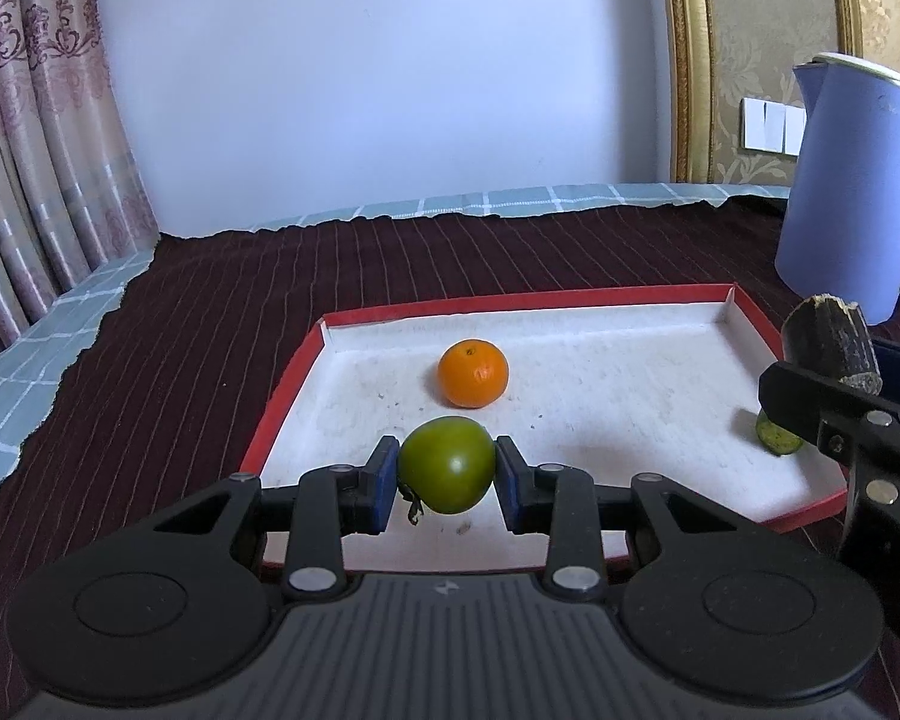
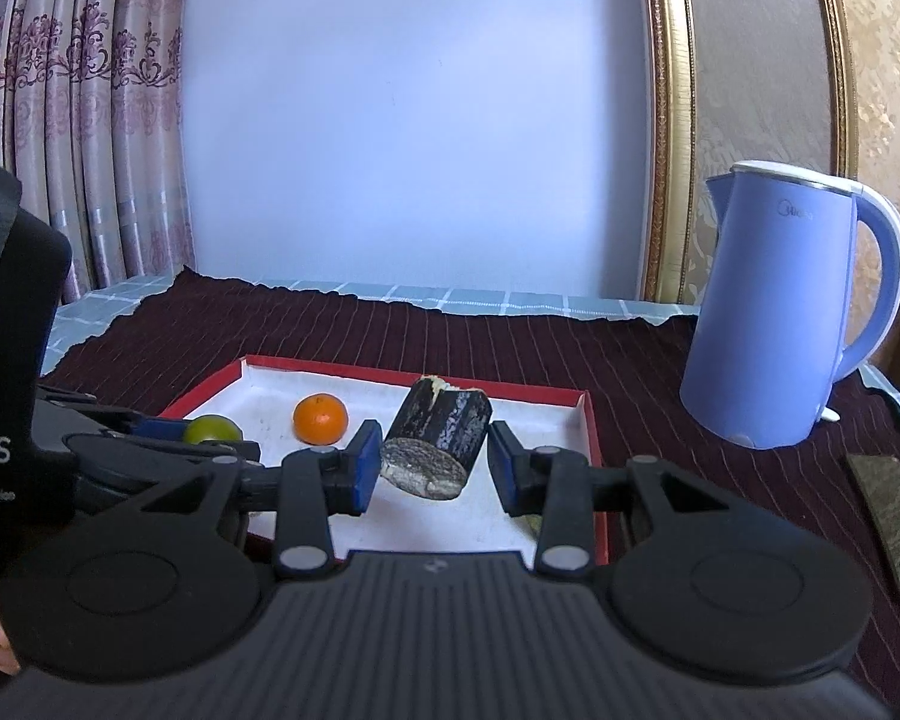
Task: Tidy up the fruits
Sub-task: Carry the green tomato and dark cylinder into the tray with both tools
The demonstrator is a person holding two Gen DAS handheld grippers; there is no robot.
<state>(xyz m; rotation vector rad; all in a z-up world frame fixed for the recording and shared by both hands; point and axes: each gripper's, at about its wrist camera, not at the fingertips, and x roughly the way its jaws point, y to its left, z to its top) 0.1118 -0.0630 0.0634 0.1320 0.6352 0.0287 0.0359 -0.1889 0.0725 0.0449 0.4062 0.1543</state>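
Facing a blue kettle (image 2: 780, 312) with faint, unreadable front lettering.

A pale blue-white wall (image 2: 414, 120) stands behind; patterned pink curtains (image 2: 78, 108) hang at left; a gold frame (image 2: 669, 138) edges beige damask wallpaper (image 1: 744, 48) at right.

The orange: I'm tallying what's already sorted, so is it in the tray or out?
In. The orange rests on the white floor of the red-rimmed tray, apart from both grippers.
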